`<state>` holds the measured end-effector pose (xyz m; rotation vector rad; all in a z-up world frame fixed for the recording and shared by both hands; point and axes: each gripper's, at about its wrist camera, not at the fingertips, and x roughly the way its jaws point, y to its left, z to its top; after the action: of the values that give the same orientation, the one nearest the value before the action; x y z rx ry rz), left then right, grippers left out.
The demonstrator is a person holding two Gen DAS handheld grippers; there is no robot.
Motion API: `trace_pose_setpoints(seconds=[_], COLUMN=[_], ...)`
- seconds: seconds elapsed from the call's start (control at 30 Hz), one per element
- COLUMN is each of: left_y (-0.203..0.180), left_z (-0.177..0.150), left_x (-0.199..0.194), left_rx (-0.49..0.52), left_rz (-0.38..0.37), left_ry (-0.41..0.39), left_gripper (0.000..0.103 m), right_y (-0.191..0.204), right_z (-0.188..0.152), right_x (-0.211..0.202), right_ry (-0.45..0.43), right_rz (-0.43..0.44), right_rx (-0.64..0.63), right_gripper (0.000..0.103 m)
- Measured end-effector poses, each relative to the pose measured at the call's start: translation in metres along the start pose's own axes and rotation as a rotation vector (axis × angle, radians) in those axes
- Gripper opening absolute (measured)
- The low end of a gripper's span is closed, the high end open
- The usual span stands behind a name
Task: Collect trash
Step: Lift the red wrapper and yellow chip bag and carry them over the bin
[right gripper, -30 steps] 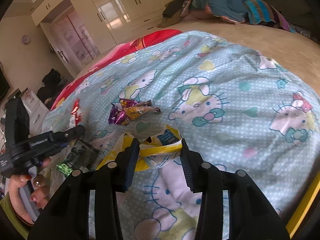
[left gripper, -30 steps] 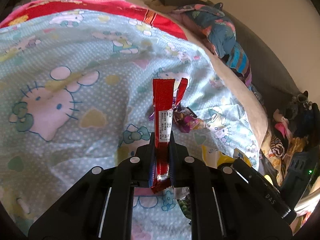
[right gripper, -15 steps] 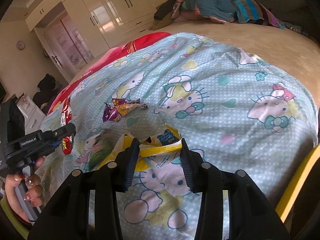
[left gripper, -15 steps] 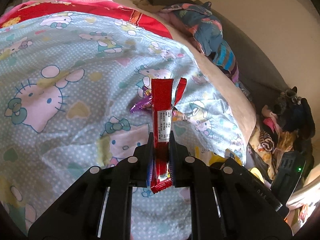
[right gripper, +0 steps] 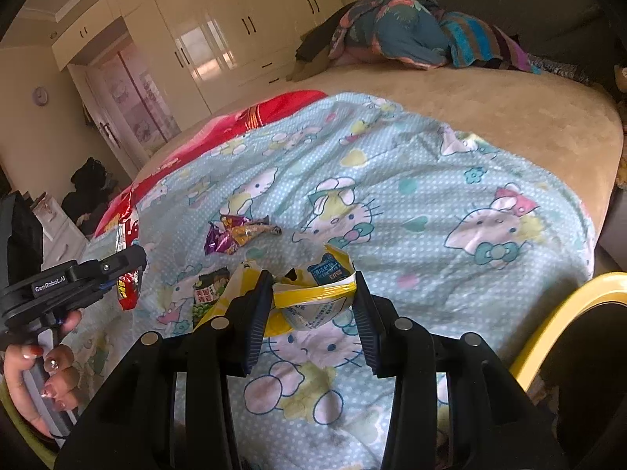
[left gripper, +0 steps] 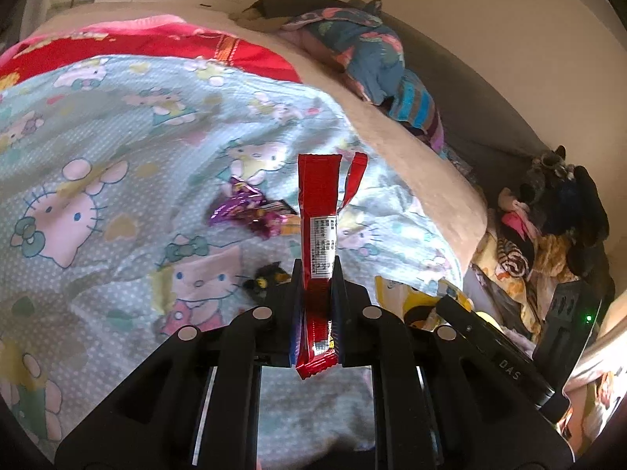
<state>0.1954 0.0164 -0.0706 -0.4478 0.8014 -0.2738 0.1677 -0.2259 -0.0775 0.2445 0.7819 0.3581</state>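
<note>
The left gripper [left gripper: 316,282] has its jaws clenched on a red wrapper [left gripper: 318,211], which stands upright between them, its torn strip curling off at 1 o'clock. Only the left wrist view shows the heap of clothes and soft toys [left gripper: 548,211] off the bed's edge at 3 o'clock and part of the right gripper's black body [left gripper: 497,356] at 4 o'clock.

The right gripper [right gripper: 313,301] has its jaws grasping a crumpled yellow snack bag [right gripper: 317,290], pinched across its open mouth; what is inside the bag cannot be told. Only the right wrist view shows the cream wardrobe doors [right gripper: 235,39] at 11 o'clock, the person's hand [right gripper: 35,384] at 8 o'clock holding the left gripper's handle, and a yellow rim [right gripper: 548,333] at 4 o'clock, apparently of a container whose inside is dark and unreadable.

Both views show the purple wrapper [left gripper: 250,211] lying crumpled on the cartoon-cat blanket [left gripper: 117,156], at 11 o'clock from each gripper's jaws. A green-and-black packet [right gripper: 209,290] lies flat on the blanket just left of the yellow bag; the left view shows only a dark scrap of it [left gripper: 266,278] beside the jaws. A red blanket [right gripper: 243,121] lies beyond the blue one, and a pile of folded clothes [right gripper: 407,35] sits at the bed's far end, at 1 o'clock in both views.
</note>
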Motion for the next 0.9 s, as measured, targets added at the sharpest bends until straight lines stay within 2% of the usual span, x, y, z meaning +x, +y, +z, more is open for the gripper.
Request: trace_pose_setpoints(seconds=[0.9], left_y=[-0.101], left_z=[-0.018], left_x=[-0.027], left_rx=[0.184], left_rz=[-0.130], left_ry=[0.005], left_gripper=[0.008], right_y=[-0.049], right_z=[-0.003], right_x=[-0.092], right_ry=[-0.125], right_rz=[-0.104], right_rx=[0.070], right_gripper=[0.039])
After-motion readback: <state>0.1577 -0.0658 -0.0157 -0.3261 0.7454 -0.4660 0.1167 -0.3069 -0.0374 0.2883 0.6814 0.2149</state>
